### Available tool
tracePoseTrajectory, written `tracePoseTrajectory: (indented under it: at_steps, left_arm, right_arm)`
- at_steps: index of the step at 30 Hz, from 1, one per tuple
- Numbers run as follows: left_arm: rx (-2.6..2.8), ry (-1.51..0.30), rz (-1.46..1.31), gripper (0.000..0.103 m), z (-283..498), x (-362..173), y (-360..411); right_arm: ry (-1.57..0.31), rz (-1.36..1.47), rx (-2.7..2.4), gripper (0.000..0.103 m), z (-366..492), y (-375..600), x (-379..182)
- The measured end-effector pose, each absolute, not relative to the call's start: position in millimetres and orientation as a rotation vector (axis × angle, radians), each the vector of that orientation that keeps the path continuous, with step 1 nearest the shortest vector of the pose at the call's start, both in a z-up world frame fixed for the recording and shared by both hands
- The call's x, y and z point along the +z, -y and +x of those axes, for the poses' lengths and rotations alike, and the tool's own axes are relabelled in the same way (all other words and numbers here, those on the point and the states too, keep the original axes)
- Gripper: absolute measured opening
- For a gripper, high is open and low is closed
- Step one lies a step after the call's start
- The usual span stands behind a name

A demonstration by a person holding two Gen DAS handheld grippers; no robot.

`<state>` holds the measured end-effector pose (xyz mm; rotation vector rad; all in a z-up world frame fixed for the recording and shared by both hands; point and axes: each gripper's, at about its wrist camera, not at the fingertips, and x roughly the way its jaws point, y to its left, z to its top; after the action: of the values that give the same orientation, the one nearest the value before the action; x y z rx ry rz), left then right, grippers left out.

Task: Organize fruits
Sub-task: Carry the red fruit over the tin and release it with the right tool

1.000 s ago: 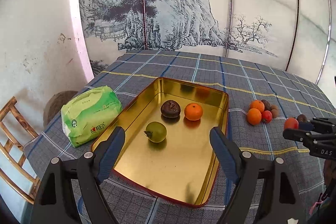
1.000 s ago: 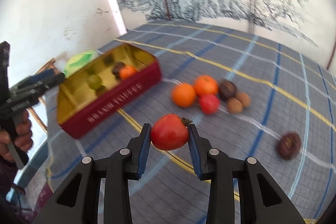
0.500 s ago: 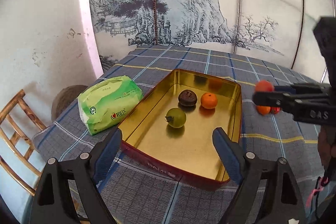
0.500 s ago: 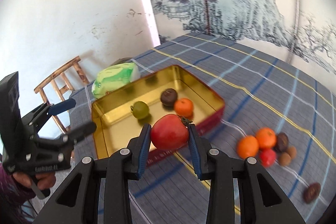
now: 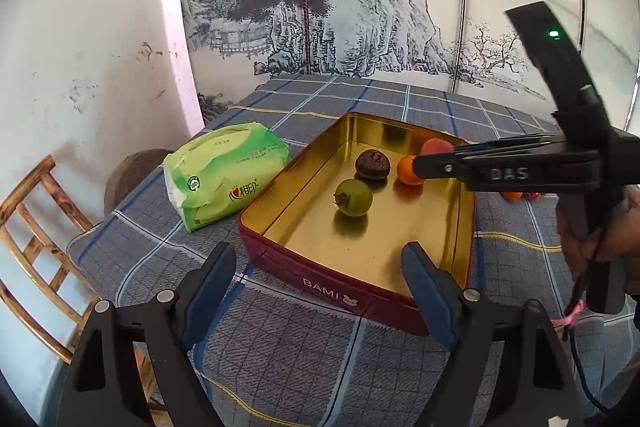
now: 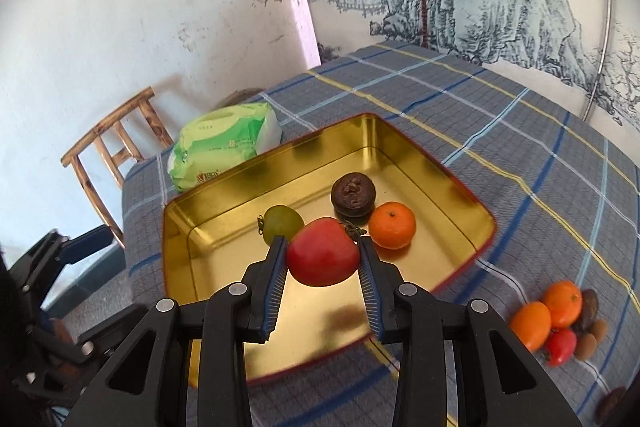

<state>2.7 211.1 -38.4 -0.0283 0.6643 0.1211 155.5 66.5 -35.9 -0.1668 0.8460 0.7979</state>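
My right gripper is shut on a red tomato and holds it above the gold tin, near its right side. In the tin lie a green fruit, a dark wrinkled fruit and an orange. The left wrist view shows the same tin with the tomato at the tips of the right gripper. My left gripper hovers before the tin's near wall, its jaws wide and closing a little, with nothing between them.
A heap of oranges, a small red tomato and brown fruits lies on the checked cloth right of the tin. A green tissue pack sits left of it. A wooden chair stands beyond the table's left edge.
The right gripper carried the tomato leftward from over the cloth to above the tin. The left gripper drew back a little from the tin.
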Motion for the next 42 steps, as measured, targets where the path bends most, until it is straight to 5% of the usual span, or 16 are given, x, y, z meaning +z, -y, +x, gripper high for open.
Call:
tracePoseTrajectory:
  at_steps: [42]
  left_arm:
    - [0.163, -0.719, -0.036, 0.089, 12, -59, -224]
  right_arm:
    - [-0.896, -0.164, 0.752, 0.037, 186, -101, -62]
